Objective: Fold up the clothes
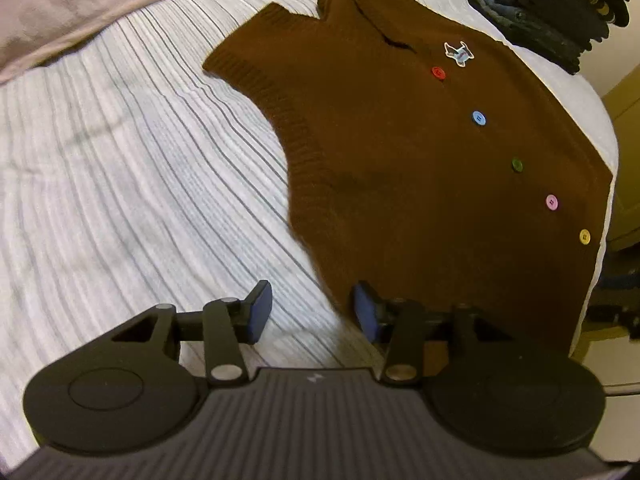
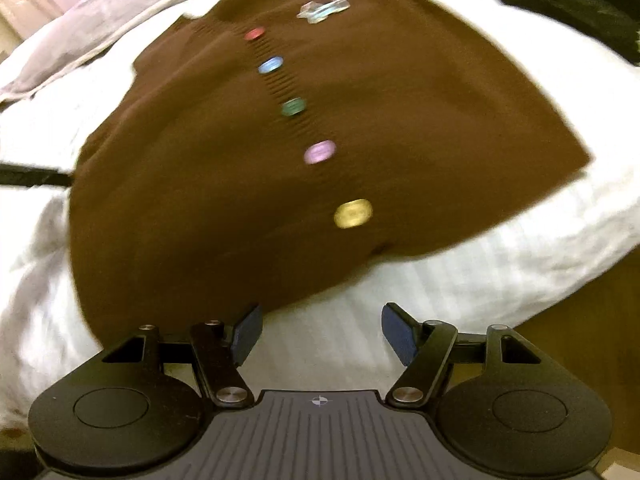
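A brown knit vest (image 1: 420,152) lies flat on the bed (image 1: 120,160), ahead of both grippers. The left gripper (image 1: 312,312) hangs partly open and empty at the vest's lower side edge; its view alone shows sharp ribbing, a dog patch (image 1: 459,53) and a dark clothes stack (image 1: 552,4) far ahead to the right. The right gripper (image 2: 320,332), wider open and empty, is over bare sheet just below the hem; its blurred view shows the button row (image 2: 296,107) head-on. A grey-pink blanket (image 1: 80,8) lies ahead-left on striped white bedding.
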`<state>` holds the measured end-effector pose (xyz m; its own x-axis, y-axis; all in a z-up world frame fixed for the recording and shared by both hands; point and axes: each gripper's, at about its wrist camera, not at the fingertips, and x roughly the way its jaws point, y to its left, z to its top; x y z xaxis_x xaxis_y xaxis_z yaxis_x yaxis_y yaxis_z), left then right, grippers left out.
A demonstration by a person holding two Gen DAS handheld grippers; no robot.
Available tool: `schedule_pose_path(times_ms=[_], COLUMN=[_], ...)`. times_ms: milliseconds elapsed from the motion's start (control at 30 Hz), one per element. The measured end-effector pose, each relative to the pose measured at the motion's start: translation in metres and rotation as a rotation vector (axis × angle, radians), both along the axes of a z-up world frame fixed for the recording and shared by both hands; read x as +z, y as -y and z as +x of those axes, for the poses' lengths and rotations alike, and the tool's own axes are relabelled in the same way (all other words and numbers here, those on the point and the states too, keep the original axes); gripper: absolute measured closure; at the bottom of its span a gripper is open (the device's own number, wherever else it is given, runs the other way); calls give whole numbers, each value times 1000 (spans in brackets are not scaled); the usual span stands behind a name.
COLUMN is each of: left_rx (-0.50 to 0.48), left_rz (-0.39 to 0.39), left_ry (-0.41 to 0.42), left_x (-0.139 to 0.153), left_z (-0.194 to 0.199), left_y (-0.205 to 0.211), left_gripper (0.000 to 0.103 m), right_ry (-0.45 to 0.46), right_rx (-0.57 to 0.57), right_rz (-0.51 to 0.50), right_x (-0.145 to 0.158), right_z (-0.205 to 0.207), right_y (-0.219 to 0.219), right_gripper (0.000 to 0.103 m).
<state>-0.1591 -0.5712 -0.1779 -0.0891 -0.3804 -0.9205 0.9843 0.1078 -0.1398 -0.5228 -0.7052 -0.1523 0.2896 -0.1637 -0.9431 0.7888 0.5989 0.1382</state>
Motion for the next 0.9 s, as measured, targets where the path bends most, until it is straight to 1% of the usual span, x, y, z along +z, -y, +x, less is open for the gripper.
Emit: schedule_pose_path(times_ms=[33,133,233,300,333,433,467,500,567,633,700,733,800,833,867,900], left_rx=[-13,-124,-301,-401,-433,-413,-437,-501,-639,-710,-776,-809,-878,-912,-947,-976], left_rz=[-15,-48,-71,-54,-43,-6,-10,-31,-76,-98,-122,-134,-175,-196,-217,-241], left_ry=[29,70,141,177,181,130,148,206,311,373,451,492,566,603,640,660], left_x=[5,16,13,5,1,-6,-7,-7,-9,-14,-20,-23,-27,-28,-30,-32], left_z=[-10,-50,-100,-132,-144,-162,-168,-177,-187,-183,-167,-159,-135,-124,-112,-99], left_y=[-5,-20,-39,-53,-60,-74,-80,-89,-106,-114,-119,-122,-117,-115,-112,-108], left_gripper=[63,63,63,63,63,63,63,63,62,62,62,62,62,61,60,60], right_ry=[9,18,-4,-20,-23,-9,-4,12,74,151,240,253,168,157,136,112], right_rx=[-19,-74,-25,17,26,48,54,52,38,34,22,34,168,240,292,336], right_rz=[-11,-29,-68,-85,-79,-51,-41,-19,39,108,178,178,29,-35,-96,-156], right_x=[4,10,16,19,18,12,8,5,0,-5,-10,-12,-8,-6,-5,-4], right_z=[-9,-32,-43,-49,-51,-52,-50,-48,-43,-33,-20,-9,22,36,50,62], right_y=[4,18,27,29,29,22,18,11,-6,-32,-61,-79,-122,-141,-158,-172], right_gripper=[34,34,34,34,34,34,34,34,34,34,34,34,34,34,34,34])
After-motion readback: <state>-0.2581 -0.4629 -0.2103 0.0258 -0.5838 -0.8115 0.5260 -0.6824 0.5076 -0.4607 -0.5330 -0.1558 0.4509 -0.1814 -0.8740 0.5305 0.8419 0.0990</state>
